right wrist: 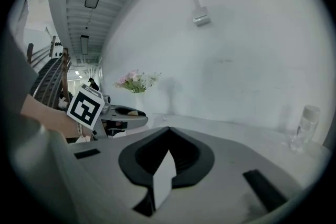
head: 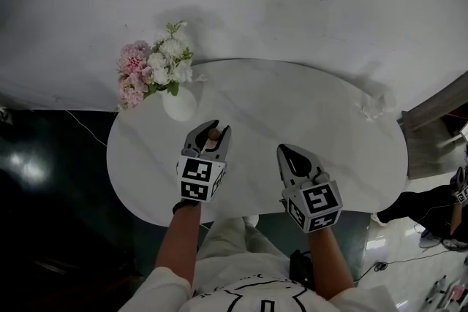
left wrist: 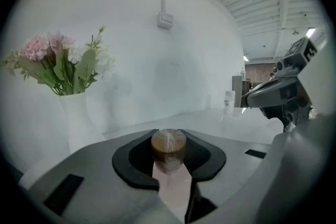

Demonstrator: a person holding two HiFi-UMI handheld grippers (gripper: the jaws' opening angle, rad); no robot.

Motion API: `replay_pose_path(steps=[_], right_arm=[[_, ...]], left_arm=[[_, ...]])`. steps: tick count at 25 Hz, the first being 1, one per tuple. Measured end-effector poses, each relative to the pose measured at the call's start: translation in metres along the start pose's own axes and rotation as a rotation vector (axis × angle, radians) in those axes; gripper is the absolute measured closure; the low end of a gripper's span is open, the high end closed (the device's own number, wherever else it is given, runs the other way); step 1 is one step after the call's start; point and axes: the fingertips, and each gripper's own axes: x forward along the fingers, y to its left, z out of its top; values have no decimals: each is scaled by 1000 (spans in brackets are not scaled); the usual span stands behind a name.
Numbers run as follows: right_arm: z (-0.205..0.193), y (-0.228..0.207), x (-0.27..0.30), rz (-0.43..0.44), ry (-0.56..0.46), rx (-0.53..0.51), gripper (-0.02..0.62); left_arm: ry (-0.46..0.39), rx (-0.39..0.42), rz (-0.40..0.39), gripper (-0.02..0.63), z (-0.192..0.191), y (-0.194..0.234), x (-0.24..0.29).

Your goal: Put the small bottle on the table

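The small bottle (head: 213, 135) has a brown round cap and a pale body, and it stands upright between the jaws of my left gripper (head: 213, 130). In the left gripper view the cap (left wrist: 168, 145) sits in the hollow of the dark pads, and my left gripper (left wrist: 168, 135) is shut on the bottle just under the cap. The bottle is over the middle left of the white oval table (head: 292, 102); its base is hidden. My right gripper (head: 287, 152) hovers to the right near the front edge, shut with nothing in it; its tips (right wrist: 168, 131) meet.
A white vase (head: 179, 103) with pink and white flowers (head: 152, 66) stands at the table's back left, close beyond the left gripper. A small clear bottle (head: 373, 107) stands at the far right. A white wall (left wrist: 173, 60) runs behind the table.
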Motion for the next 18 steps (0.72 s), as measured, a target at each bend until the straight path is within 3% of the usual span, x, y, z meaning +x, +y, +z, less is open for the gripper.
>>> replay_pose_path(steps=[18], right_arm=[[-11,5,24,-24,41,34,602]], left_arm=[[80,-40,-44,495,-40,9,33]])
